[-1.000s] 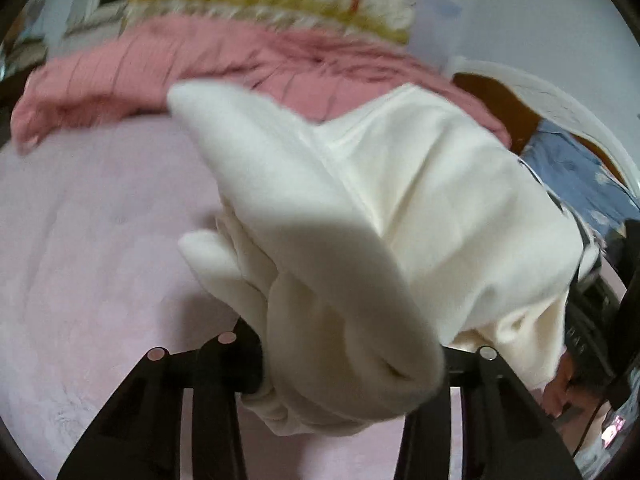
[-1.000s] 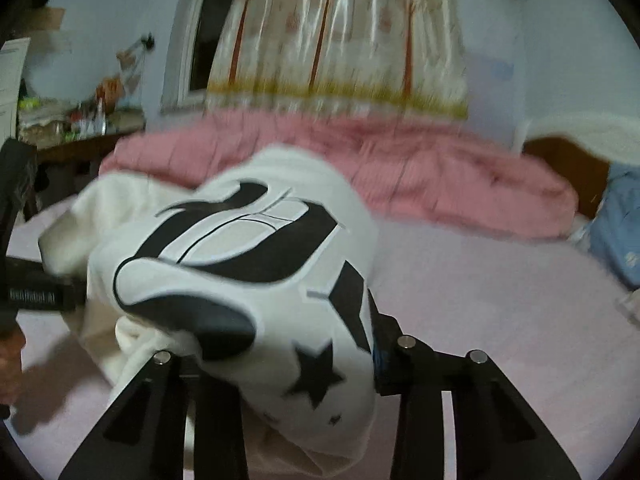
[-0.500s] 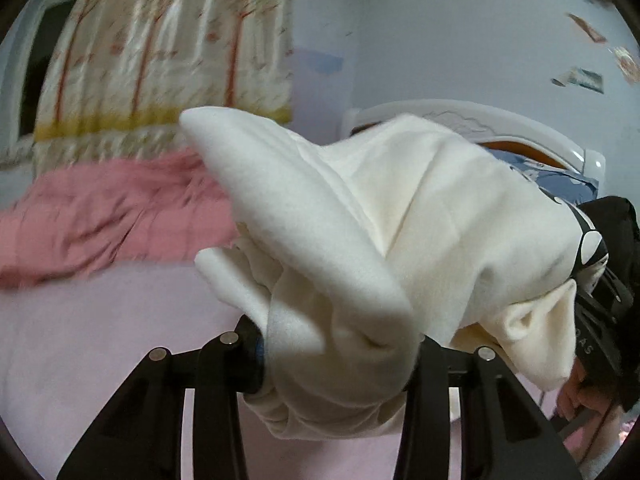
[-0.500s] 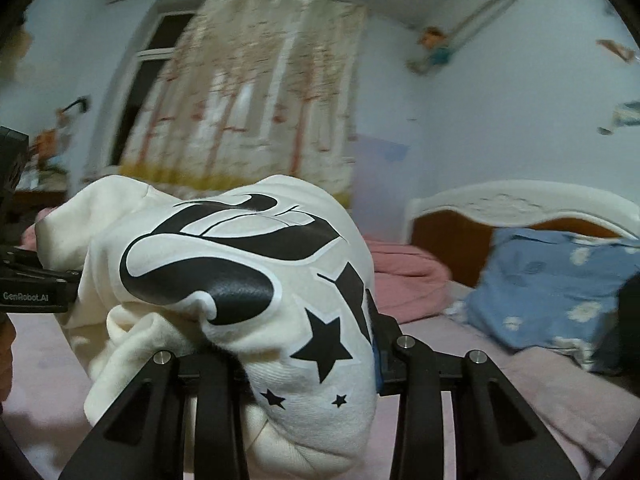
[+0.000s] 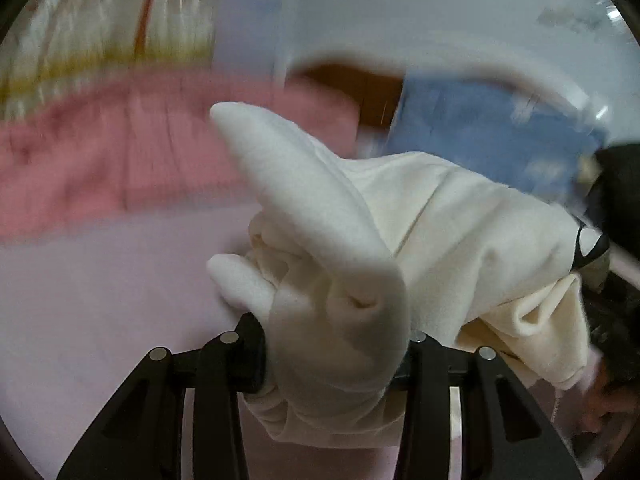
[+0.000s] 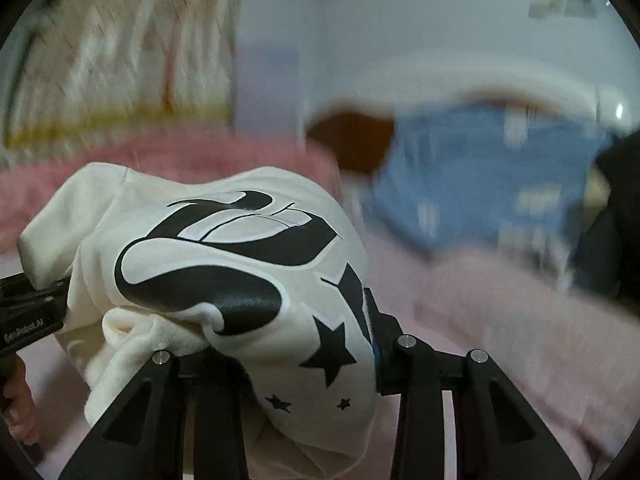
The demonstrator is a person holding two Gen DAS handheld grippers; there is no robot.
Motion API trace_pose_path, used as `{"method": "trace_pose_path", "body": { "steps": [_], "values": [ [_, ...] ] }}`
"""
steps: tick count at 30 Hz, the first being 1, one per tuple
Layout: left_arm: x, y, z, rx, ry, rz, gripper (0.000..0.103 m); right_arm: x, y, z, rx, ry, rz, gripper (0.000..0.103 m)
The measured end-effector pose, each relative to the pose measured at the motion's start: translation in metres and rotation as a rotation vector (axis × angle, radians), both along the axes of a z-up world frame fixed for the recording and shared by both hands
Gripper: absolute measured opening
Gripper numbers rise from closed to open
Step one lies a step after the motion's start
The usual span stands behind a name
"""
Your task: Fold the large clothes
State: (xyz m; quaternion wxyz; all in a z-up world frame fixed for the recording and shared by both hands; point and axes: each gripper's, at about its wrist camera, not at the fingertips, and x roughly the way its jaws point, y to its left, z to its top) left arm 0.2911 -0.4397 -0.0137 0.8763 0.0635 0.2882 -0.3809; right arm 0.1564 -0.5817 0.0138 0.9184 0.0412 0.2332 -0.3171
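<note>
Sweatshirt [image 6: 224,280], one, bunched, seemingly clamped by two grippers

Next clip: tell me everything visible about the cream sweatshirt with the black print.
The cream sweatshirt looks like thick, soft fleece, bunched in folds. One face carries a large black curved graphic with stars; the other side is plain. It is lifted above the pink bed, clamped by the left hand-held gripper and the right hand-held gripper.
</note>
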Motion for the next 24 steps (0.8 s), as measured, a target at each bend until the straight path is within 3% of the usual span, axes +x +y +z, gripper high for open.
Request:
{"method": "trace_pose_path", "body": {
  "steps": [1, 3, 6, 8, 9, 11, 12, 14, 16, 19, 21, 23, 24],
  "values": [
    [0.004, 0.001, -0.001, 0.004, 0.028, 0.004, 0.044, 0.006, -0.008, -0.009, 0.047, 0.066, -0.013, 0.04],
    [0.01, 0.017, 0.01, -0.053, 0.069, -0.009, 0.049, 0.001, -0.005, -0.003, 0.031, 0.037, -0.008, 0.041],
    [0.003, 0.012, 0.001, 0.034, 0.07, -0.018, 0.055, 0.0, -0.001, -0.008, 0.031, 0.095, -0.015, 0.048],
    [-0.005, 0.015, 0.005, 0.038, 0.043, 0.009, 0.07, -0.007, -0.001, -0.009, 0.063, 0.093, -0.019, 0.051],
    [-0.01, 0.015, 0.009, 0.041, 0.015, 0.043, 0.087, -0.012, 0.0, -0.007, 0.076, 0.088, -0.024, 0.053],
    [-0.02, 0.026, 0.011, 0.043, -0.037, 0.073, 0.098, -0.027, 0.006, -0.005, 0.095, 0.08, -0.034, 0.062],
    [-0.025, 0.032, 0.012, 0.051, -0.051, 0.067, 0.098, -0.036, 0.011, -0.004, 0.102, 0.072, -0.034, 0.069],
    [-0.035, 0.045, 0.016, 0.055, -0.085, 0.057, 0.098, -0.052, 0.019, -0.003, 0.114, 0.071, -0.019, 0.071],
    [-0.049, 0.062, 0.025, 0.037, -0.173, 0.077, 0.098, -0.064, 0.028, 0.001, 0.099, 0.053, -0.008, 0.071],
    [-0.075, 0.093, 0.046, -0.016, -0.341, 0.146, 0.103, -0.085, 0.056, 0.019, 0.024, -0.051, 0.032, 0.079],
    [-0.088, 0.112, 0.058, -0.053, -0.416, 0.182, 0.103, -0.095, 0.075, 0.035, -0.008, -0.153, 0.079, 0.094],
    [-0.096, 0.13, 0.067, -0.085, -0.466, 0.222, 0.103, -0.099, 0.091, 0.05, -0.027, -0.237, 0.126, 0.103],
    [-0.099, 0.139, 0.069, -0.099, -0.483, 0.241, 0.103, -0.099, 0.097, 0.055, -0.033, -0.262, 0.142, 0.103]
  ]
}}
